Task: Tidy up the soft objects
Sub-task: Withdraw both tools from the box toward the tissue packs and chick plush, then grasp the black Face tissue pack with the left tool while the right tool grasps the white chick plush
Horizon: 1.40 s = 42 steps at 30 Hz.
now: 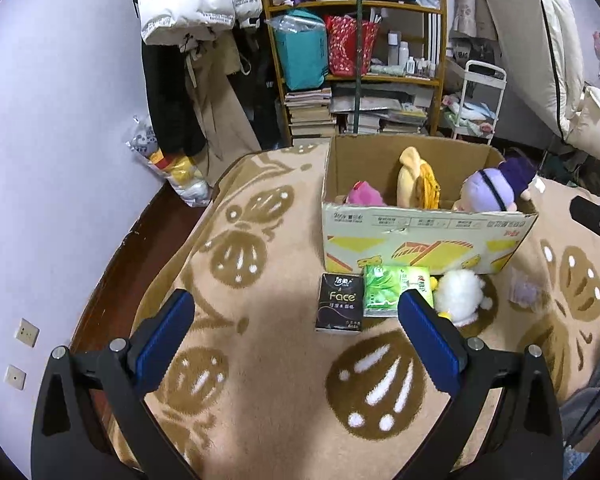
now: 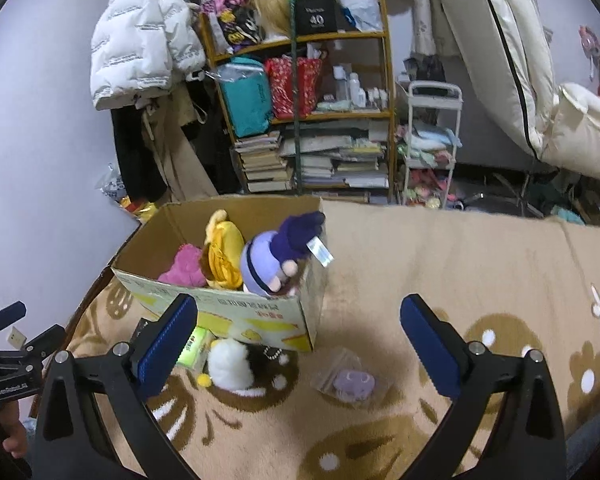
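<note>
Left wrist view: left gripper (image 1: 296, 304) is hovering above the patterned tan blanket (image 1: 260, 360), its blue-padded fingers (image 1: 168, 332) standing spread wide with nothing between them.
Right wrist view: right gripper (image 2: 300, 312) is hanging over the same blanket (image 2: 440, 264), its fingers (image 2: 430, 344) also standing fully spread and gripping nothing.
Cardboard box: open-topped cardboard box (image 1: 420, 236) is sitting on the blanket, ahead of both grippers; in the right wrist view it (image 2: 236, 312) is lying toward the left.
Box contents: pink plush (image 1: 364, 194), yellow plush (image 1: 416, 180) and purple-hatted doll (image 1: 496, 186) are resting inside the box; the doll (image 2: 276, 256) is leaning against the box's right-hand corner and poking above the rim.
Items outside the box: black Face tissue pack (image 1: 338, 302) is standing just in front of the box; green tissue pack (image 1: 388, 288) is lying just beside it; white fluffy plush (image 1: 460, 294) is lying next, touching the box's front wall.
Bagged item: small purple toy in a clear bag (image 2: 350, 378) is lying on the blanket, right of the white fluffy plush (image 2: 230, 364) and apart from the box.
Background: wooden shelf unit (image 1: 356, 80) is holding bags, bottles and stacked books; white puffer jacket (image 1: 188, 0) is hanging left of it.
</note>
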Motion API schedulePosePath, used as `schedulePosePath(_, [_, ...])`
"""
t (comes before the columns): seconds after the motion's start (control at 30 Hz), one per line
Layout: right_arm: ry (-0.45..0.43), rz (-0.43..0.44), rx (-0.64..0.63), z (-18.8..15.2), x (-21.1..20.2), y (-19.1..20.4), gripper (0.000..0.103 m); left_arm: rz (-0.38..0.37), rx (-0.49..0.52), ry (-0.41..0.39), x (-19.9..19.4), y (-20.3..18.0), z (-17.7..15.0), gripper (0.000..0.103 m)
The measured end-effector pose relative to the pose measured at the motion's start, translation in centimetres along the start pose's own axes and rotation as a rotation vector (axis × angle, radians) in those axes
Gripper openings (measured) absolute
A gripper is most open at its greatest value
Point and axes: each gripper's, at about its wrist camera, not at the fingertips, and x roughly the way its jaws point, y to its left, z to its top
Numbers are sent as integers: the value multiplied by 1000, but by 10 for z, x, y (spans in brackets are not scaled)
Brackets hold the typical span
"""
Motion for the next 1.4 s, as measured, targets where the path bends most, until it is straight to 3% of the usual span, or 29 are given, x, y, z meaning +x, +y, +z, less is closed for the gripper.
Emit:
schedulePosePath(0.7, [129,-10,28,-5,44,-1,103,17,77,151,68,-17,-9,100])
schedulePosePath(1.4, [264,-1,-59,-25,92,28,103,6,84,260,118,-23,-11,100])
